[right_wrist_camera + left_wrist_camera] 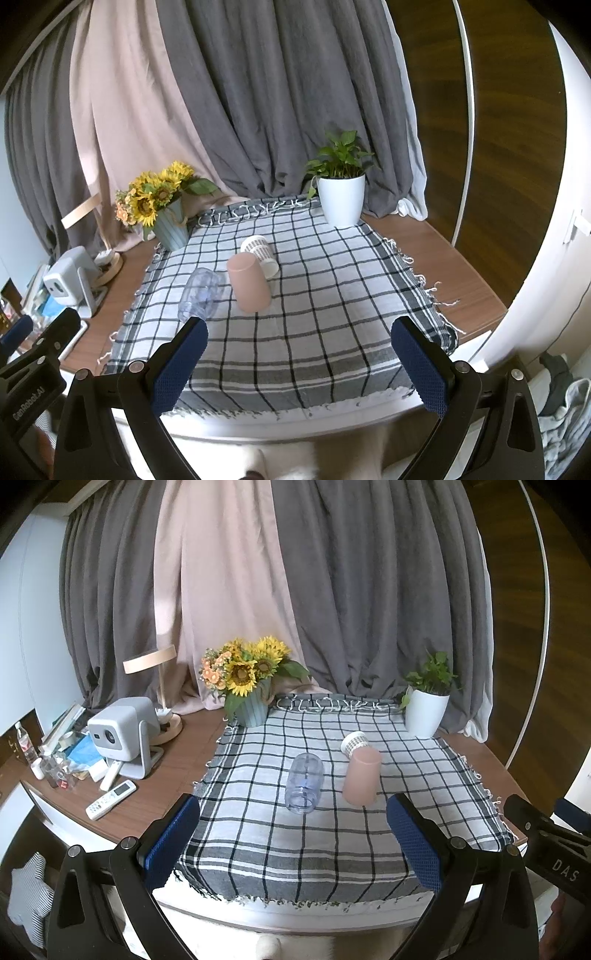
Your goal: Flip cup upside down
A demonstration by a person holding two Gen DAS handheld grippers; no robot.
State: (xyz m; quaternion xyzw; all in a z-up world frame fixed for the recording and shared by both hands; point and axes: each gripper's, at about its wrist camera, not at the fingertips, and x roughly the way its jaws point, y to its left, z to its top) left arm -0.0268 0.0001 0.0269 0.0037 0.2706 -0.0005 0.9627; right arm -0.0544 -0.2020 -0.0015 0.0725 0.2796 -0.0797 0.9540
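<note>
Three cups lie on their sides on the checked cloth (258,834): a clear bluish plastic cup (304,788) (201,295), a pink cup (362,781) (249,282), and a white patterned cup (355,743) (260,254) behind the pink one and touching it. My left gripper (295,843) is open and empty, held back over the cloth's near edge. My right gripper (301,363) is open and empty, also near the front edge. Both are well short of the cups.
A sunflower vase (251,686) stands at the cloth's back left and a white plant pot (426,710) at the back right. A projector (118,734), lamp (155,664), remotes (110,799) and clutter fill the wooden table's left side. Curtains hang behind.
</note>
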